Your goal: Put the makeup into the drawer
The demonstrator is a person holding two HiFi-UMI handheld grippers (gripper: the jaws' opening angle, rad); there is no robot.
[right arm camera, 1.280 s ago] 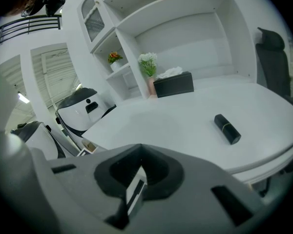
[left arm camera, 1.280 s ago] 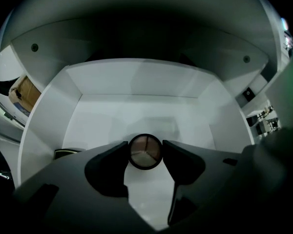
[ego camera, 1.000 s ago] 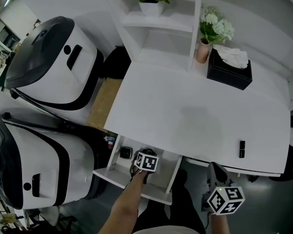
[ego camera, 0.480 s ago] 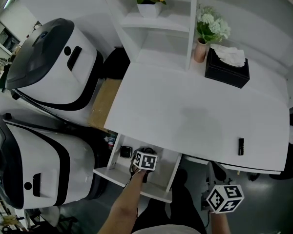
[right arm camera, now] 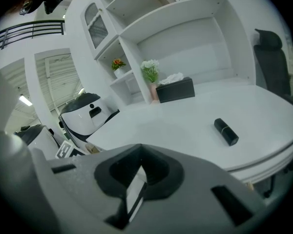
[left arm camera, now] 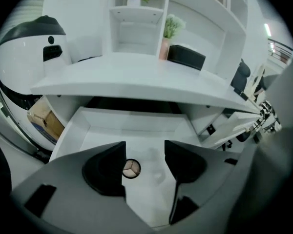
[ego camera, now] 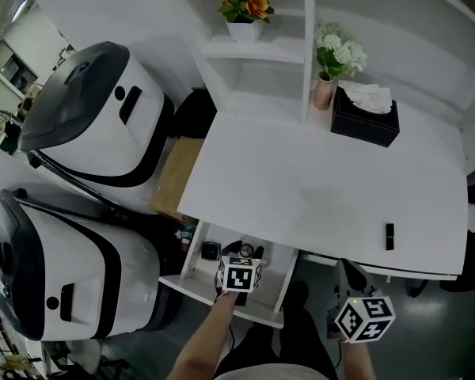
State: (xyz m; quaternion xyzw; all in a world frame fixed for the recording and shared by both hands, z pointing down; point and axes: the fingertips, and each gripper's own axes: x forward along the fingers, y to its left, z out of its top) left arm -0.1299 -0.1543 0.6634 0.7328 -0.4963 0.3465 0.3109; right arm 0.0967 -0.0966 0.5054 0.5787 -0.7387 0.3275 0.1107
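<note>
Above the drawer (left arm camera: 132,130), left gripper (left arm camera: 145,152) jaws stand apart, empty.

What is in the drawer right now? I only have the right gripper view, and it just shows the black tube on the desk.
Observer: A round compact lies on the drawer floor.
Operator: Is it being held?
Observer: No. The left gripper hangs above it, fingers apart, clear of it.
Operator: Anything else in there?
Observer: The head view shows a small square item near the drawer's left wall.
</note>
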